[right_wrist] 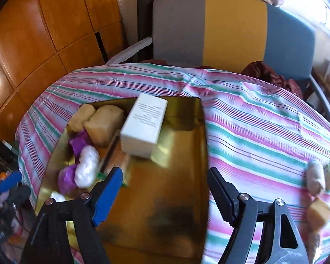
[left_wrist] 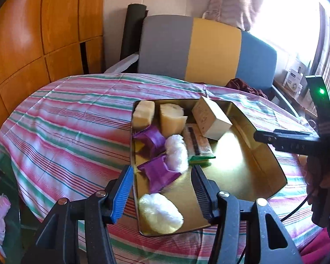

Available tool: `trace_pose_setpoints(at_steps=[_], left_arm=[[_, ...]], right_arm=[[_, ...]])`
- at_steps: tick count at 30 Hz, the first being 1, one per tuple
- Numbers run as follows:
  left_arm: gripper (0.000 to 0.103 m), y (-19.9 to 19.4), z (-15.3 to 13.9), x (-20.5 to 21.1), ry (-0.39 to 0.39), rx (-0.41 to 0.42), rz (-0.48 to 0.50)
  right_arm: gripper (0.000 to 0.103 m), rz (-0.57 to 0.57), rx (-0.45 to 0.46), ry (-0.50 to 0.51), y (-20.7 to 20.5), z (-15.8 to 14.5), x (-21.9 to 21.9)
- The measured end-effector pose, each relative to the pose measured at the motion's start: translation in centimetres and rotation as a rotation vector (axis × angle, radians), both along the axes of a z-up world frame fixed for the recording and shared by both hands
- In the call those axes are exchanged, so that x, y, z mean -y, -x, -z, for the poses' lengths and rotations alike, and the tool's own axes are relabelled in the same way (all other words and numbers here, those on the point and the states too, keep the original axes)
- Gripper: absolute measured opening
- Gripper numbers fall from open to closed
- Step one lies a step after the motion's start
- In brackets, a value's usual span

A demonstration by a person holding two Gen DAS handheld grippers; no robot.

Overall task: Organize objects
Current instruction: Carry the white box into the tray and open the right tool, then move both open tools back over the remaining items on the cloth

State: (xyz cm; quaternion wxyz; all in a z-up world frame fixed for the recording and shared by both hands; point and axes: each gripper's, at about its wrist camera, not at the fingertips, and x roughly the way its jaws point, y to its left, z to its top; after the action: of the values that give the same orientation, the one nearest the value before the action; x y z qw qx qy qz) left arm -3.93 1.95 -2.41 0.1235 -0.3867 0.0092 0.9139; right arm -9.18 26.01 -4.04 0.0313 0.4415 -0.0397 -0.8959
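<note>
The left gripper (left_wrist: 161, 189) stands part open over the near end of the gold tray (left_wrist: 235, 167), holding nothing. The right gripper (right_wrist: 165, 194) stands wide and empty above the tray's bare floor.

Inside the tray, near to far, the left view counts two white fluffy pads (left_wrist: 160, 214), two purple packets (left_wrist: 159, 175), a green packet (left_wrist: 201, 158), a long dark-striped sachet (left_wrist: 197, 142), a white box (left_wrist: 211, 118) and two pale blocks (left_wrist: 171, 117).

Only the right view shows three small wrapped things (right_wrist: 316, 180) left on the striped cloth (right_wrist: 253, 132), well apart from the tray. Behind stands a grey, yellow and blue chair (right_wrist: 233, 28).
</note>
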Motion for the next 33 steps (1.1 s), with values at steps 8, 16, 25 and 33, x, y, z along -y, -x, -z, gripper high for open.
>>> trace_pose_setpoints(at_steps=[8, 16, 25, 33], left_arm=[[0.055, -1.2, -0.5, -2.1, 0.033, -0.023, 0.053], [0.055, -1.8, -0.7, -4.5, 0.054, -0.024, 0.114], [0.055, -2.1, -0.8, -7.8, 0.082, -0.028, 0.190], [0.055, -2.3, -0.7, -12.9, 0.097, -0.011, 0.317]], right_arm=[[0.080, 0.044, -0.006, -0.002, -3.9, 0.5, -3.3], [0.080, 0.162, -0.008, -0.026, -7.0, 0.0, -9.6], [0.082, 0.398, -0.015, -0.067, -11.2, -0.5, -19.9], [0.083, 0.803, -0.034, 0.089, -17.3, 1.6, -30.4]])
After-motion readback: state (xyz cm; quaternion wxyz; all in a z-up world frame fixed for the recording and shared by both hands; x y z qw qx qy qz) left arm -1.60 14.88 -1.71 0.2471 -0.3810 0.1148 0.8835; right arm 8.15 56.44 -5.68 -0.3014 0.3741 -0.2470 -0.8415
